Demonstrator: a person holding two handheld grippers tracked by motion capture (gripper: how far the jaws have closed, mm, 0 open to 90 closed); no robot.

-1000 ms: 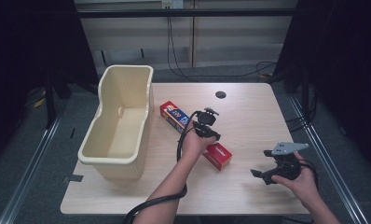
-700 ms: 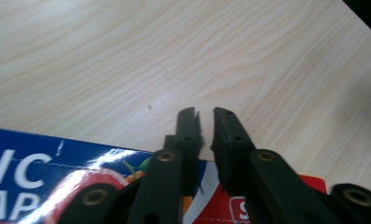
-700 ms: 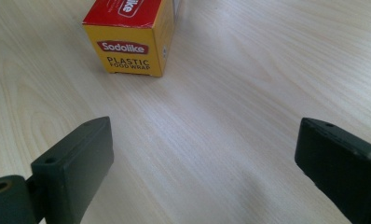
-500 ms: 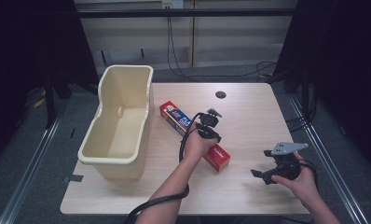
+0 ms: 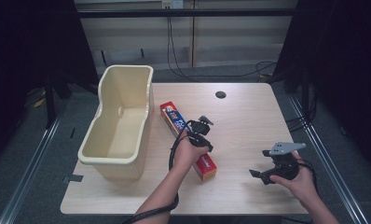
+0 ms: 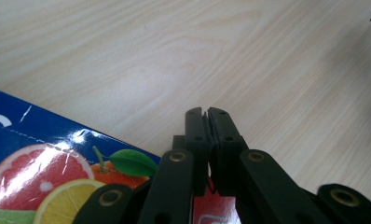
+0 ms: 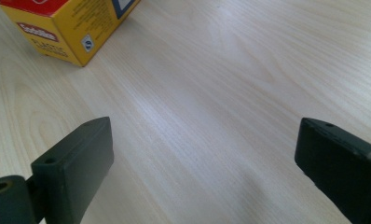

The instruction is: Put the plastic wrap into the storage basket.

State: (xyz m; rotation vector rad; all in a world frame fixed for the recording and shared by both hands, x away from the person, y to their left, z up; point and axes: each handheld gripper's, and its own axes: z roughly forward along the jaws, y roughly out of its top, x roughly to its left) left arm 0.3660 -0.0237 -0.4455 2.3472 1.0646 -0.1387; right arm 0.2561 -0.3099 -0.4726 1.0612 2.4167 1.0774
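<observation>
A long box of plastic wrap (image 5: pixel 180 125), red and blue with fruit pictures, lies slantwise on the wooden table (image 5: pixel 249 116) beside a cream tub (image 5: pixel 123 116). My left gripper (image 5: pixel 203 124) rests over the box's middle, at its right edge. In the left gripper view its jaws (image 6: pixel 206 115) are pressed together with nothing between them, and the box (image 6: pixel 53 158) shows at the lower left. My right gripper (image 5: pixel 261 163) is held low near the table's front right, open. In the right gripper view, bare table lies between the wide jaws (image 7: pixel 204 135) and the box's yellow end (image 7: pixel 67 32) sits far up left.
The tub stands at the table's left edge, its inside bare as far as I can see. A dark round hole (image 5: pixel 220 94) is in the table top near the back. Cables trail from both grippers toward the front edge.
The box has turned: its near end swung left and toward the front edge. My left gripper moved nearer and left along with it. The right gripper stayed in place.
</observation>
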